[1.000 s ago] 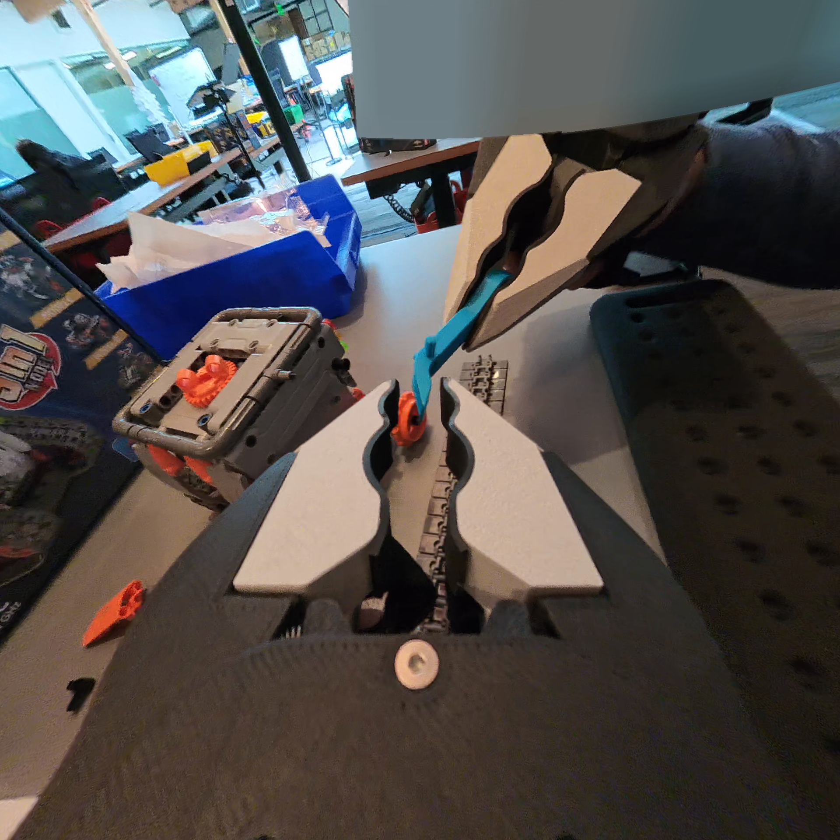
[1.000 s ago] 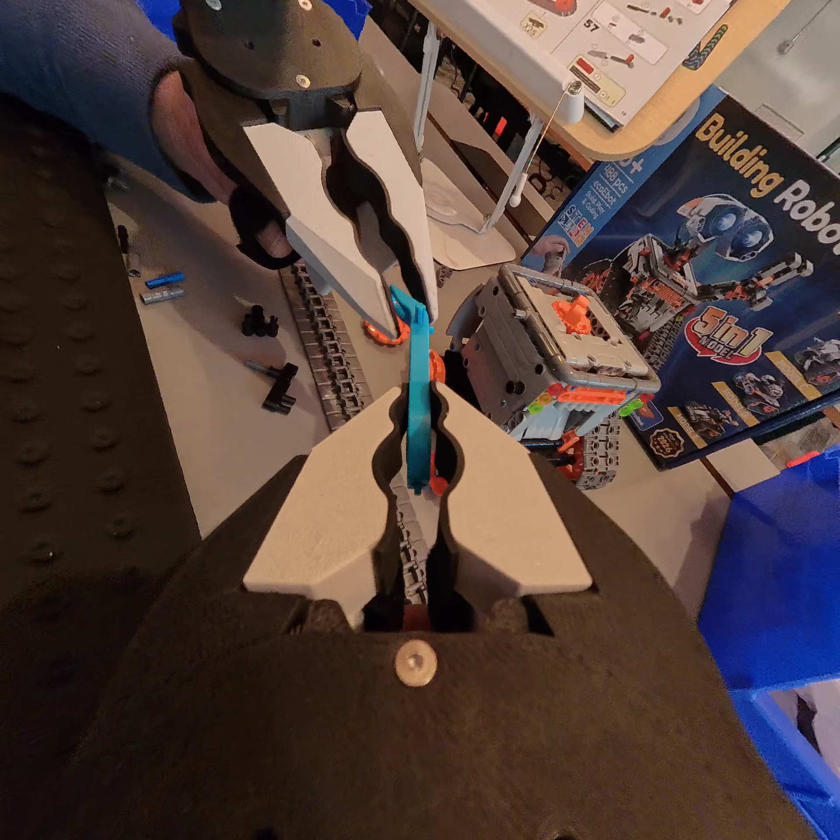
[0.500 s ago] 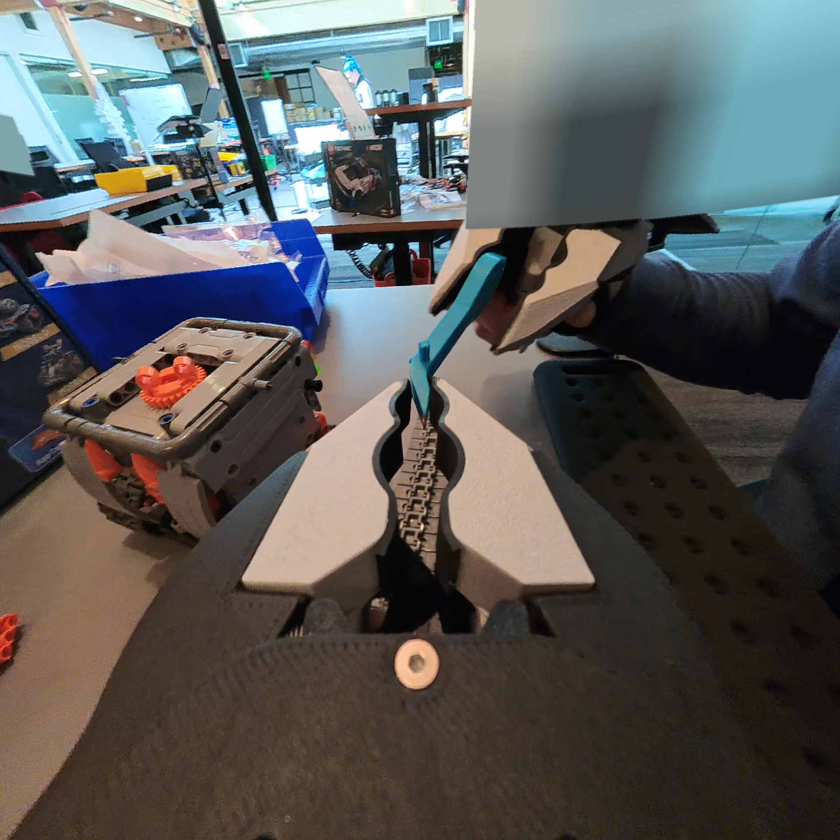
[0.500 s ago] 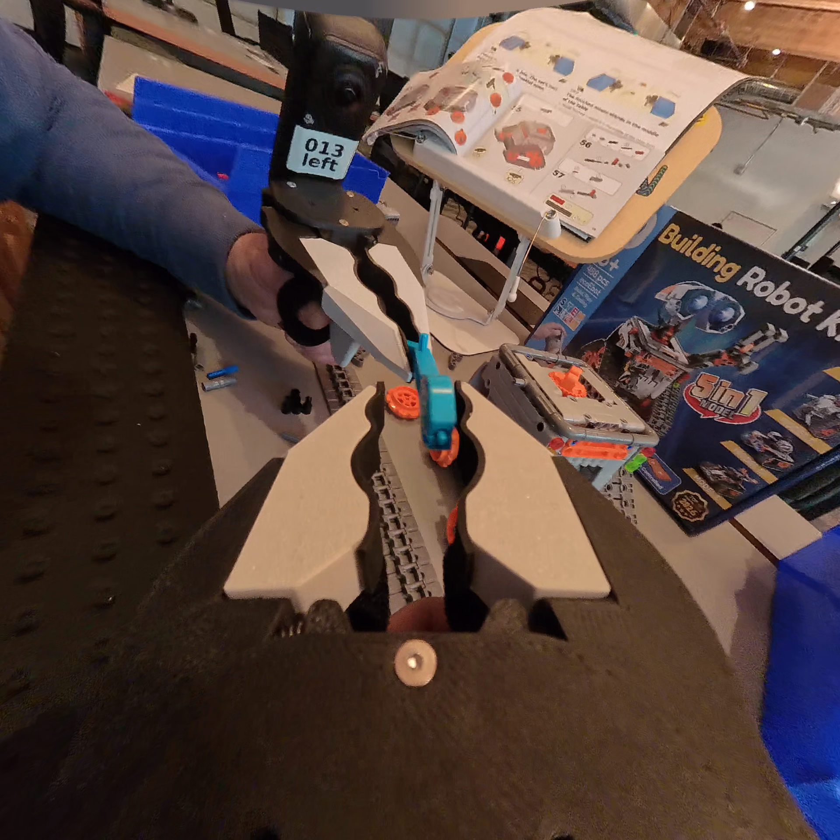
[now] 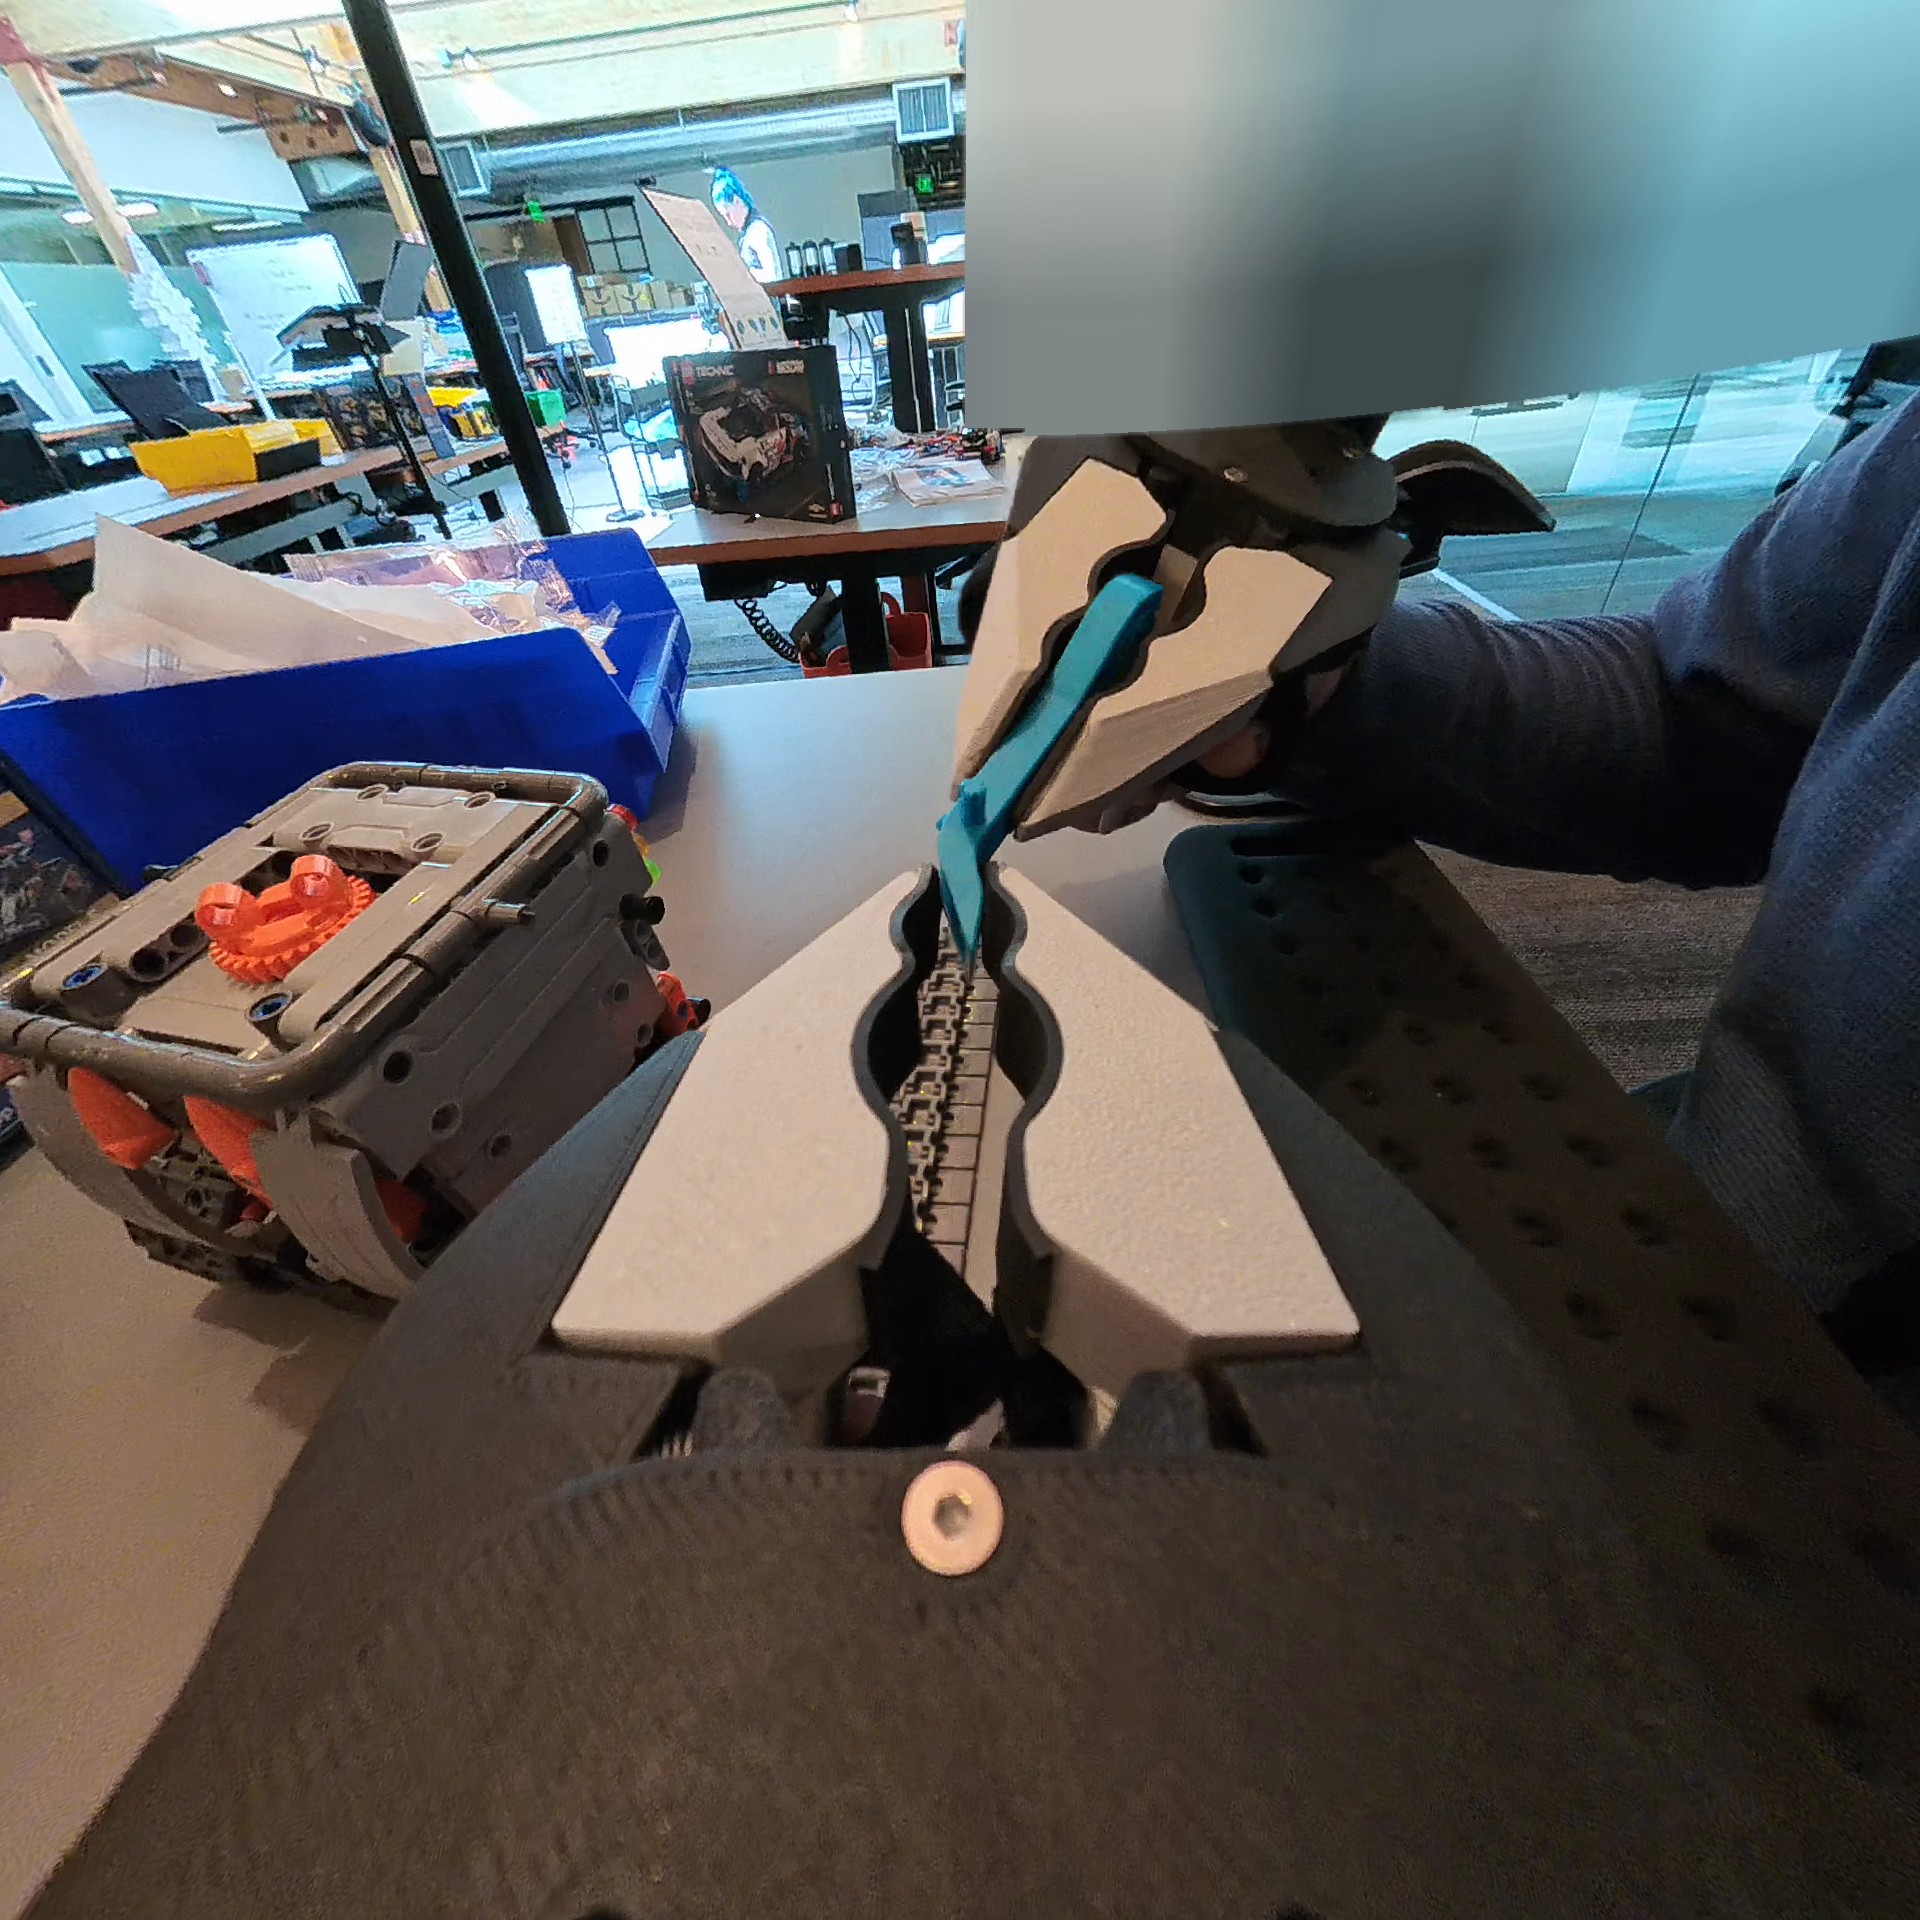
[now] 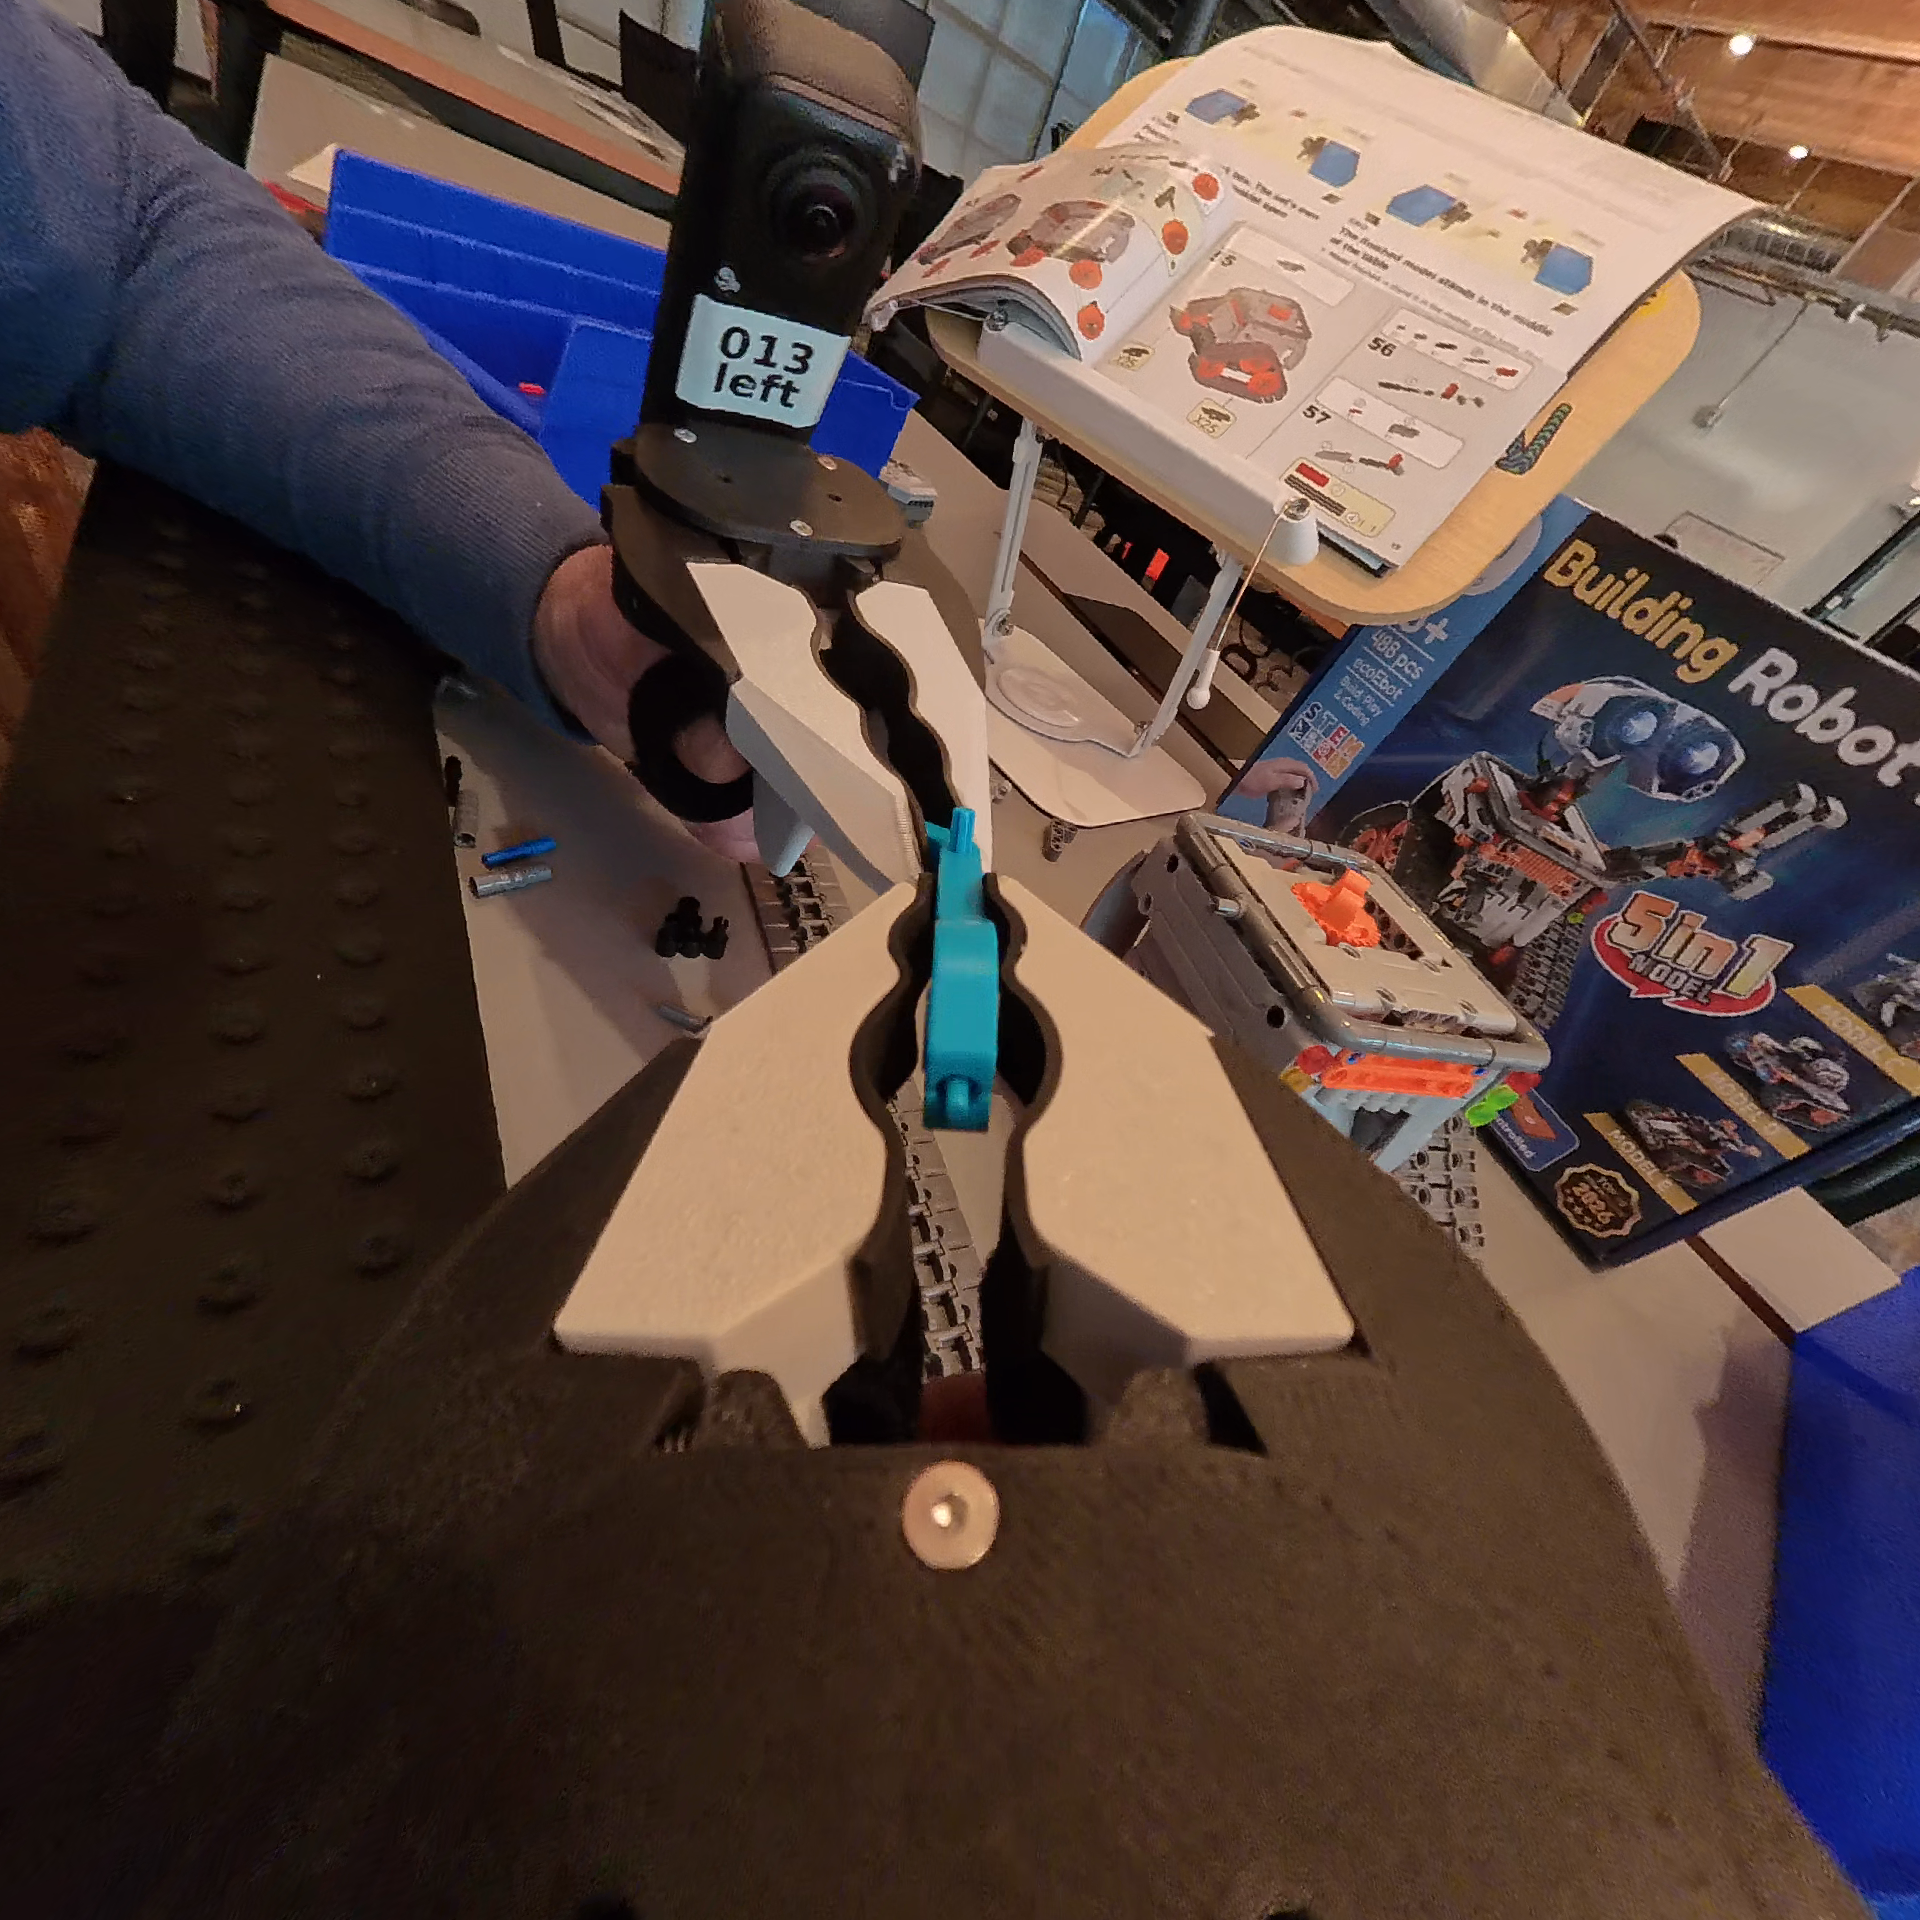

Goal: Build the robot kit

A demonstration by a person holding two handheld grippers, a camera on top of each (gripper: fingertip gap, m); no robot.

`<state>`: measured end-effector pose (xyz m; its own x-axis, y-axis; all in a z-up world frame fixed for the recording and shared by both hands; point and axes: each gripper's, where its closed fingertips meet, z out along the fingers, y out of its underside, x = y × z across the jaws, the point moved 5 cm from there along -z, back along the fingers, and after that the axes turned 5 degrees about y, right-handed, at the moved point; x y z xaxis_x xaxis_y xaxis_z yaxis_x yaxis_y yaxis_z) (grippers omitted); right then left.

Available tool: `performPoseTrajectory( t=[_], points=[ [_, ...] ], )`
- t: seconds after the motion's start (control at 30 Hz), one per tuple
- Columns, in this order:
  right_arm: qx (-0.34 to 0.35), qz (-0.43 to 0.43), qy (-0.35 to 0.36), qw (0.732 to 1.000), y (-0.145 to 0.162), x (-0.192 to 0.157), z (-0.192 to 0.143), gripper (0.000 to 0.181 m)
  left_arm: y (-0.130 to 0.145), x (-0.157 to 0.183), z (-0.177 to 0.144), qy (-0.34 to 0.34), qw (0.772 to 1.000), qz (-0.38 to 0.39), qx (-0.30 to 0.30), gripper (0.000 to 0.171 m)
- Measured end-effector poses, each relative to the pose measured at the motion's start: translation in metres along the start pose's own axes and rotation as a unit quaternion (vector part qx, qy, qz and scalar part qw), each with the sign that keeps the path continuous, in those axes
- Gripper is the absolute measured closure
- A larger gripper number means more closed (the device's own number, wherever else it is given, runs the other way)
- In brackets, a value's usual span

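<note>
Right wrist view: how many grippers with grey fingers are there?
2. The right gripper fills the foreground, shut on a teal plastic pry tool. The left gripper is just beyond it, held by a hand in a blue sleeve.

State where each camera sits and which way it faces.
Left wrist view: rides the left gripper, looking across the table at the right gripper and a sleeved arm.
Right wrist view: rides the right gripper, facing the left gripper and a hand.
Shared: teal tool, grey model.
</note>
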<state>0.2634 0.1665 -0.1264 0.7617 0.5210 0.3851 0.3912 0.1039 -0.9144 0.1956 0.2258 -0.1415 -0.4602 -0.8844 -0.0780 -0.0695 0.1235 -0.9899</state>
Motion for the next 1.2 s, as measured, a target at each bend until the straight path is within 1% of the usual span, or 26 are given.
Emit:
performPoseTrajectory(
  t=[0.07,0.13,0.17,0.23,0.27,0.33,0.37,0.43,0.47,0.5,0.6,0.63,0.67,0.73,0.8,0.87,0.9,0.93,0.97,1.03,1.2],
  points=[
    [-0.011,-0.01,0.0,1.0,0.0,0.0,0.0,0.176,0.002,0.0,0.001,-0.002,1.0,0.002,-0.011,0.165],
    [-0.024,-0.018,0.006,1.0,0.003,0.002,0.001,0.176,0.004,-0.004,0.001,-0.019,0.999,0.016,-0.034,0.163],
    [-0.032,-0.021,0.017,0.999,0.005,0.007,0.001,0.176,0.003,-0.008,-0.004,-0.033,0.998,0.033,-0.038,0.153],
    [-0.062,-0.038,0.041,0.997,0.014,0.016,0.003,0.177,-0.004,-0.021,-0.018,-0.07,0.994,0.075,-0.044,0.151],
    [-0.084,-0.057,0.052,0.993,0.02,0.02,0.005,0.176,-0.006,-0.03,-0.026,-0.094,0.989,0.098,-0.055,0.151],
    [-0.13,-0.113,0.071,0.982,0.03,0.022,0.012,0.176,-0.013,-0.052,-0.043,-0.14,0.981,0.119,-0.065,0.145],
    [-0.15,-0.14,0.078,0.976,0.035,0.022,0.018,0.176,-0.012,-0.062,-0.05,-0.153,0.974,0.141,-0.087,0.141],
    [-0.184,-0.191,0.091,0.96,0.044,0.022,0.029,0.176,-0.002,-0.092,-0.06,-0.19,0.946,0.187,-0.183,0.122],
    [-0.193,-0.209,0.094,0.954,0.047,0.021,0.035,0.176,0.006,-0.101,-0.062,-0.18,0.941,0.178,-0.225,0.115],
    [-0.203,-0.221,0.095,0.949,0.051,0.021,0.04,0.176,0.011,-0.107,-0.062,-0.167,0.943,0.152,-0.245,0.105],
    [-0.226,-0.266,0.121,0.929,0.059,0.023,0.051,0.176,0.02,-0.118,-0.054,-0.13,0.955,0.084,-0.253,0.091],
    [-0.23,-0.276,0.128,0.924,0.06,0.023,0.053,0.176,0.027,-0.12,-0.05,-0.115,0.956,0.063,-0.263,0.083],
    [-0.237,-0.286,0.134,0.919,0.062,0.023,0.056,0.176,0.034,-0.12,-0.046,-0.099,0.955,0.052,-0.274,0.081],
    [-0.252,-0.302,0.137,0.909,0.069,0.021,0.059,0.176,0.045,-0.123,-0.041,-0.084,0.954,0.039,-0.284,0.078],
    [-0.259,-0.313,0.139,0.903,0.072,0.019,0.062,0.176,0.049,-0.125,-0.036,-0.07,0.958,0.026,-0.275,0.078],
    [-0.271,-0.322,0.149,0.895,0.076,0.021,0.065,0.176,0.052,-0.126,-0.03,-0.057,0.961,0.011,-0.271,0.074],
    [-0.273,-0.32,0.146,0.895,0.078,0.02,0.067,0.176,0.054,-0.126,-0.027,-0.045,0.961,0.004,-0.273,0.072],
    [-0.278,-0.319,0.144,0.895,0.08,0.02,0.068,0.176,0.055,-0.127,-0.024,-0.04,0.962,0.001,-0.27,0.075],
    [-0.284,-0.317,0.142,0.893,0.082,0.02,0.07,0.176,0.054,-0.128,-0.022,-0.041,0.964,-0.002,-0.263,0.084],
    [-0.286,-0.3,0.134,0.9,0.082,0.022,0.072,0.176,0.055,-0.129,-0.019,-0.039,0.965,-0.004,-0.258,0.091],
    [-0.282,-0.197,0.097,0.934,0.084,0.022,0.077,0.176,0.055,-0.123,-0.014,-0.027,0.967,-0.003,-0.252,0.105]
  ],
)
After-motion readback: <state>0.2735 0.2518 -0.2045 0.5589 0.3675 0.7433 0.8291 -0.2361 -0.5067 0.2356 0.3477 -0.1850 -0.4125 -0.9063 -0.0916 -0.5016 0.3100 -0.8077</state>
